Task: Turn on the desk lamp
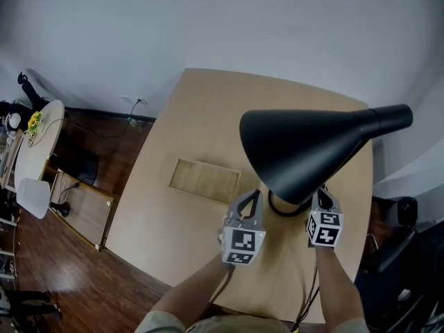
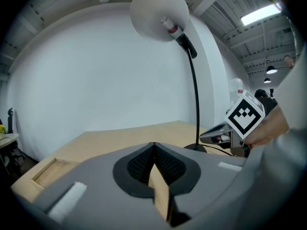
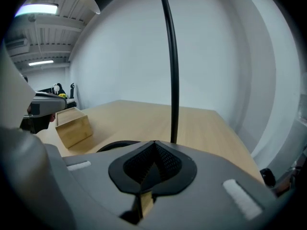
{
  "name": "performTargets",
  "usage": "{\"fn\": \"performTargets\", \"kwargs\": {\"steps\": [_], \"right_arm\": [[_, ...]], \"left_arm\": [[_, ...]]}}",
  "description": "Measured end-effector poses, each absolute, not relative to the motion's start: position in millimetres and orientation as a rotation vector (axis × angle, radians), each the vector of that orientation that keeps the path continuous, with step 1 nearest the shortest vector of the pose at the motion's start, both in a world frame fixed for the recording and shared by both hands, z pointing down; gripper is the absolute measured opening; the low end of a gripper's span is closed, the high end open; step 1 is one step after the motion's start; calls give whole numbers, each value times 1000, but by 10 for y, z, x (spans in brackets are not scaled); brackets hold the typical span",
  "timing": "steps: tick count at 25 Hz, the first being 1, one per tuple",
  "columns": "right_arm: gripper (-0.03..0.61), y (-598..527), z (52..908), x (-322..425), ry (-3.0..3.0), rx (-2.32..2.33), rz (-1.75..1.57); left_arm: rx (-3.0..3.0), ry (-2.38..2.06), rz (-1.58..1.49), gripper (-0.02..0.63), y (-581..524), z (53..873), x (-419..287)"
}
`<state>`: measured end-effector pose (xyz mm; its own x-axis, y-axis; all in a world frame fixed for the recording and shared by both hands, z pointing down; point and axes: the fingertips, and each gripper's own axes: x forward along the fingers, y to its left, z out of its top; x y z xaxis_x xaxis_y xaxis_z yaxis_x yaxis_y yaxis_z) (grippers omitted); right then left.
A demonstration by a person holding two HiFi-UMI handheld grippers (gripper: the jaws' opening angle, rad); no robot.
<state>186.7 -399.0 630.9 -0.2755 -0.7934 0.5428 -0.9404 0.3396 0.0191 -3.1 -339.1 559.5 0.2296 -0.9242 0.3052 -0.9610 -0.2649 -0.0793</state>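
Observation:
A black desk lamp stands on the wooden table (image 1: 201, 116). Its wide shade (image 1: 298, 151) hangs over the round base (image 1: 286, 208) and hides most of it. My left gripper (image 1: 248, 201) sits just left of the base, jaws shut on nothing. My right gripper (image 1: 323, 194) is just right of the base, also shut and empty, its tips partly under the shade. In the left gripper view (image 2: 153, 145) the thin stem (image 2: 195, 99) rises from the base (image 2: 195, 148) to the shade (image 2: 158, 6); no glow shows. In the right gripper view (image 3: 154, 143) the stem (image 3: 172, 80) stands straight ahead, close.
A shallow wooden box (image 1: 205, 179) lies left of the lamp, also seen as the wooden box (image 3: 72, 128). The table's near edge is right behind my grippers. A cable (image 1: 305, 304) hangs off that edge. A dark chair (image 1: 395, 217) is at the right, a round white table (image 1: 35, 144) far left.

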Motion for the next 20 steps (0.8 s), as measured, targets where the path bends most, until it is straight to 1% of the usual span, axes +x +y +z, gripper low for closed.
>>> {"fn": "performTargets", "kwargs": {"steps": [8, 20], "right_arm": [[0, -4214, 6488, 1818, -2129, 1462, 443], [0, -4216, 6729, 1810, -2064, 1419, 517]], "left_arm": [[2330, -1809, 446, 0, -3525, 5742, 0], [2339, -1782, 461, 0, -3572, 5794, 22]]}}
